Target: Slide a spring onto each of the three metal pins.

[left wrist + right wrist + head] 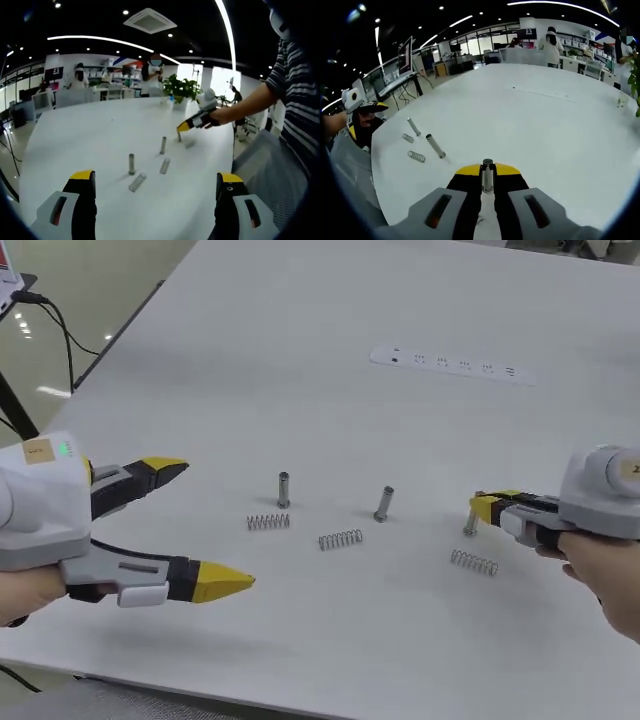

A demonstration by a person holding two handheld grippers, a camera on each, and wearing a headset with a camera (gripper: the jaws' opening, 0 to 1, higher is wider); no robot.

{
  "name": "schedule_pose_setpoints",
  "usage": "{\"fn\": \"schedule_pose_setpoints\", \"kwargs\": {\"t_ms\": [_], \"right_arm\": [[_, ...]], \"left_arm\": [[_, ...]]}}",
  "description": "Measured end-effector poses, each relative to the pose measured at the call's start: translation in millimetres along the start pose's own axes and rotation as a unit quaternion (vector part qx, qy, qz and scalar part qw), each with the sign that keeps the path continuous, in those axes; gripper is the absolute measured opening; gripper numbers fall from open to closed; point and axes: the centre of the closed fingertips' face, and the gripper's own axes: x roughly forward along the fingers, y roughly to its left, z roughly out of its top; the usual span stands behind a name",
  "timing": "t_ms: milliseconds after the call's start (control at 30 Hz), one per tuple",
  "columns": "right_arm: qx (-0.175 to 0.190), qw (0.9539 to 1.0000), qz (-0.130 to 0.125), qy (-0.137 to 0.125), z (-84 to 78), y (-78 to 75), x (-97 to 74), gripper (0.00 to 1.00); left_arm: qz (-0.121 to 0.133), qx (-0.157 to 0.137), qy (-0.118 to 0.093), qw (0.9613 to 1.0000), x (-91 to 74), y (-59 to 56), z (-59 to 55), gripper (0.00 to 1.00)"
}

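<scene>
Three short metal pins stand on the white table (pixel 300 360): the left pin (pixel 284 489), the middle pin (pixel 384 503) and the right pin (pixel 470 527). Three springs lie flat in front of them: the left spring (pixel 268 522), the middle spring (pixel 340 539) and the right spring (pixel 473 562). My right gripper (pixel 486 506) is shut on the right pin, whose top (pixel 487 175) pokes up between the yellow jaws. My left gripper (pixel 200 525) hangs wide open left of the left spring, holding nothing, its jaws (pixel 156 177) pointing at the left pin (pixel 132 163) and left spring (pixel 137 181).
A white power strip (pixel 450 365) lies farther back on the table. A black cable (pixel 60 325) hangs off the far left edge. The table's front edge runs close below the left gripper. People stand in the office background (pixel 155 75).
</scene>
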Motion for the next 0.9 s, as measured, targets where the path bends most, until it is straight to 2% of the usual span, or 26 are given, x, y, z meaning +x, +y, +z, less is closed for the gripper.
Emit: {"fn": "schedule_pose_setpoints", "kwargs": {"t_ms": [500,900], "right_arm": [[-0.016,0.9998,-0.001,-0.012,-7.5,4.6,-11.6,0.05],[-0.038,0.9992,0.002,-0.01,-12.5,10.8,-16.2,0.06]], "left_arm": [[-0.001,0.003,-0.003,1.0,-0.1,0.0,2.7,0.97],[-0.006,0.003,-0.009,0.9999,0.4,-1.9,0.4,0.98]]}}
